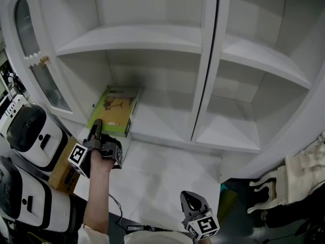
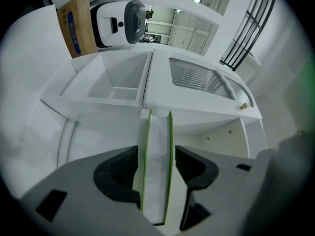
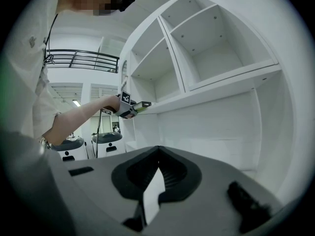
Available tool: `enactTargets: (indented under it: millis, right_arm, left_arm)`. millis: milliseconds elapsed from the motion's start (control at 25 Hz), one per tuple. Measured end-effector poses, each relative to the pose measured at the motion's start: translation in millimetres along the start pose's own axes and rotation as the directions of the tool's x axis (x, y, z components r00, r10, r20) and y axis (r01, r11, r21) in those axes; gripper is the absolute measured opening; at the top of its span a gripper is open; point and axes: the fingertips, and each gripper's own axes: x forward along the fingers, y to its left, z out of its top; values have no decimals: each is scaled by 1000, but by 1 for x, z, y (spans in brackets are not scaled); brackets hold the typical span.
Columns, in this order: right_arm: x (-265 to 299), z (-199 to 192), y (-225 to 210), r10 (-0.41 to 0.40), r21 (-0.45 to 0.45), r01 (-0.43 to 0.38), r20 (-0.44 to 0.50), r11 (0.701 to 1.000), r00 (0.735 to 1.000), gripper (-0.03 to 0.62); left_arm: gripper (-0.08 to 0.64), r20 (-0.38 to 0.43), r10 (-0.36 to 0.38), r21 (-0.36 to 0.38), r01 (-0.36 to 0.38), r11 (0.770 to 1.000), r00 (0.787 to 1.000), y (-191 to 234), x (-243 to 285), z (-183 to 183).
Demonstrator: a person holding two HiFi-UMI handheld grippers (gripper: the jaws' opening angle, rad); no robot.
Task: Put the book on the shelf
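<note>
Green-covered book point(image 1: 116, 111): lies flat on the lower shelf board point(image 1: 162, 123), left of the bookcase's upright divider point(image 1: 203, 70), its near end at the board's front edge.

Left gripper point(image 1: 95, 127): level at that near end. Its jaws stand apart on either side of the book, one pad clear of the cover, so nothing is clamped.

Right gripper point(image 1: 189, 200): low, in front of the divider and well apart from the book. Jaws together, nothing between them.

Far left of the divider: arched glass door point(image 1: 35, 50), white machines point(image 1: 30, 131), cardboard box point(image 1: 63, 173).
</note>
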Motion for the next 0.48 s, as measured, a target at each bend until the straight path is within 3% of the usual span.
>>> enactTargets:
  millis: [200,480]
  right_arm:
    - [-1,-2,7,-1,-10,1,-4,1000,1000,12]
    - [-2,2,23,0,-17,0,-2,1000,1000,12]
  left_arm:
    - [273,11,-46,-7,46,999,999,-6,-9,7]
    - [273,-1,-18,-21,17,1000,1000,-1,-22,13]
